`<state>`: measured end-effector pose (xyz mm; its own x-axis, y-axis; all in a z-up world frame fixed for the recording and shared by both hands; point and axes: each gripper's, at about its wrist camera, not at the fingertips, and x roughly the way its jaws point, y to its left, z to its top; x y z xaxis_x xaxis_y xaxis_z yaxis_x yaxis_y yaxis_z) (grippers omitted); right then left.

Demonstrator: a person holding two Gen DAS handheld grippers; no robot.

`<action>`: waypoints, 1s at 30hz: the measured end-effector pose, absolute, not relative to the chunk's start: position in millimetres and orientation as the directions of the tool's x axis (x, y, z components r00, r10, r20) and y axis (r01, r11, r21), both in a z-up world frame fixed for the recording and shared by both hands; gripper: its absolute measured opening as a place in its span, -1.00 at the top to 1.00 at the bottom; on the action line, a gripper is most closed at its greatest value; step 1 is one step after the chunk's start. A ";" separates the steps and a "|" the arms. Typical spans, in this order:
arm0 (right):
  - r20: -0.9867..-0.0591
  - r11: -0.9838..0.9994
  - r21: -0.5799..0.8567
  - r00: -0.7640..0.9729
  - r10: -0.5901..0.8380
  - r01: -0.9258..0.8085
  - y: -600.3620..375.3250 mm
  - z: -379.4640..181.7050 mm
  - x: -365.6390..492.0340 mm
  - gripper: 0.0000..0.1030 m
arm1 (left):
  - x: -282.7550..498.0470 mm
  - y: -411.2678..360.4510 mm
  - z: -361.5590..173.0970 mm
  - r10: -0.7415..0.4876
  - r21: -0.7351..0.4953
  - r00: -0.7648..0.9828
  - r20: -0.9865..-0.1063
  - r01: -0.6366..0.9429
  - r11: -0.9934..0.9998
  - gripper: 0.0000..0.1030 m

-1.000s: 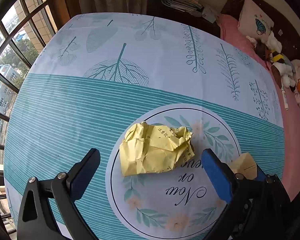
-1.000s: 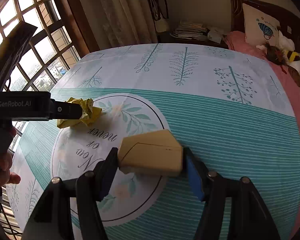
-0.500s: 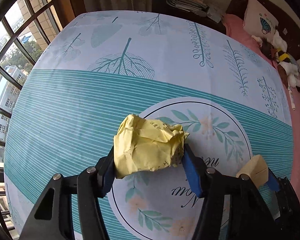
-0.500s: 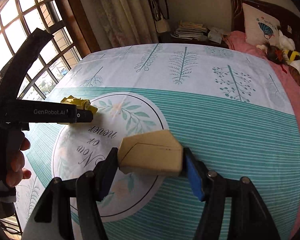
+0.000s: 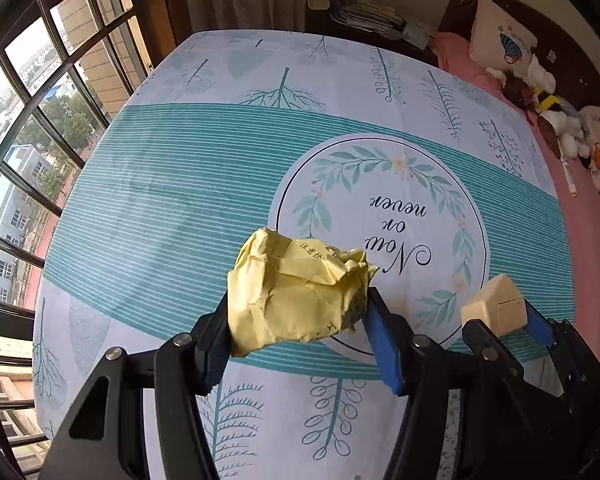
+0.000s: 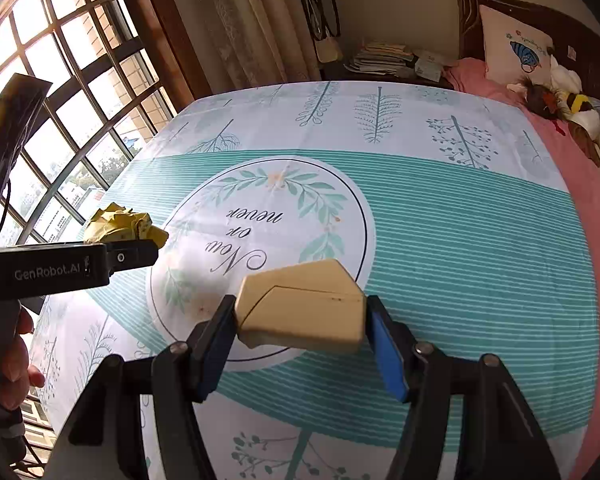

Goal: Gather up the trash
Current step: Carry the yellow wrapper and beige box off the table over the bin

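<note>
Our left gripper fingers, open a second ago, now pinch the light, crushable yellow paper wad by its flanks at lower centre, lifted off the bed, while our right gripper clamps the stiff tan box as before.

We hold a paper wad above the bedspread, a box to its right; pillow and stuffed toys far right.
</note>
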<state>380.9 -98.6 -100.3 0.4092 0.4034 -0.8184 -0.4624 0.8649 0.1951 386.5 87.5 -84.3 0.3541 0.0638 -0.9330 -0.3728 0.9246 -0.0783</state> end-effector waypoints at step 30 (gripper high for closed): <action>-0.879 0.917 0.160 0.370 0.301 -0.365 -60.3 -82.8 55.4 -0.23 | 79.3 106.1 -78.7 -0.062 -0.115 0.348 -0.936 -0.132 0.985 -0.20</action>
